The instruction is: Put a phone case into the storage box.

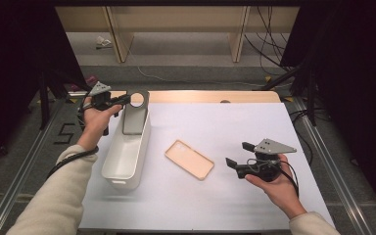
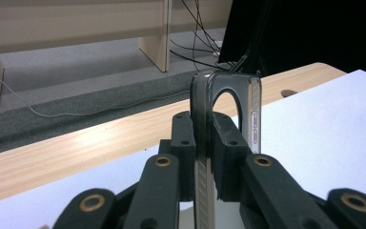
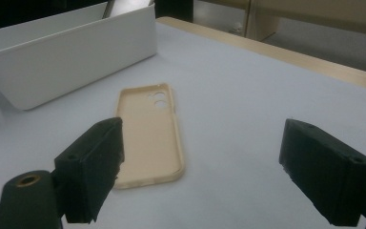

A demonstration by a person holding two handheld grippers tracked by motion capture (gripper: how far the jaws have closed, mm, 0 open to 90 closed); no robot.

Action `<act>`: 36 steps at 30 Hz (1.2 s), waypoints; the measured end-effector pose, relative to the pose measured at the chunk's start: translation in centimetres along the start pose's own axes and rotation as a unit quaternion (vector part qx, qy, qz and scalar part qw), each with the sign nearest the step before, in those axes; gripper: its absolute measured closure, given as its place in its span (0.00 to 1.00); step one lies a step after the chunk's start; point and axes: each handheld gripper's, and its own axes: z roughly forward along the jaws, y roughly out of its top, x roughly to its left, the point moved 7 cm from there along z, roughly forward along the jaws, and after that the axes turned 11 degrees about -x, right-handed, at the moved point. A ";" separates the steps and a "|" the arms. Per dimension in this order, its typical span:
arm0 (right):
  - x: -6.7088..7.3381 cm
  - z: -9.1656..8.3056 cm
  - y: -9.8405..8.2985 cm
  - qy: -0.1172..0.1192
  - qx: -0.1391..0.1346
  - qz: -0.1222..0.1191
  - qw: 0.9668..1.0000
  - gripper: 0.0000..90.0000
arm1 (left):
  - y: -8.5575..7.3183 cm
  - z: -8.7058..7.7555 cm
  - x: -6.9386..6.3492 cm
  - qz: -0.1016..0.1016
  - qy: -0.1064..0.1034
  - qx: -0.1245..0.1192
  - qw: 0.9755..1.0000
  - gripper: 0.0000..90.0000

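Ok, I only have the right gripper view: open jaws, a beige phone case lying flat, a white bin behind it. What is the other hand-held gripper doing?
Observer: The left hand-held gripper is shut on a grey phone case, held upright over the far end of the white bin.
Operator: Is anything in the bin already?
Observer: From the high view, the part of its floor that shows looks bare.
Operator: And how does my hand-held gripper sit relative to the beige one?
Observer: The right hand-held gripper stands apart from the beige phone case, not touching it.
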 end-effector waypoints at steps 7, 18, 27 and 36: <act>0.0 0.0 0.0 0.000 0.001 0.000 1.000 0.18 | -0.4 0.0 0.4 0.002 0.009 0.011 1.000 0.88; 0.0 0.0 -0.1 0.002 0.002 0.000 1.000 0.18 | -0.7 0.3 0.7 0.009 0.026 0.029 0.999 0.85; 0.0 0.0 -0.1 0.002 0.002 0.000 1.000 0.18 | -1.0 0.4 1.1 0.008 0.038 0.035 0.999 0.83; 0.0 0.0 -0.1 0.003 0.002 0.001 1.000 0.18 | -0.7 0.6 1.0 0.010 0.051 0.043 0.998 0.68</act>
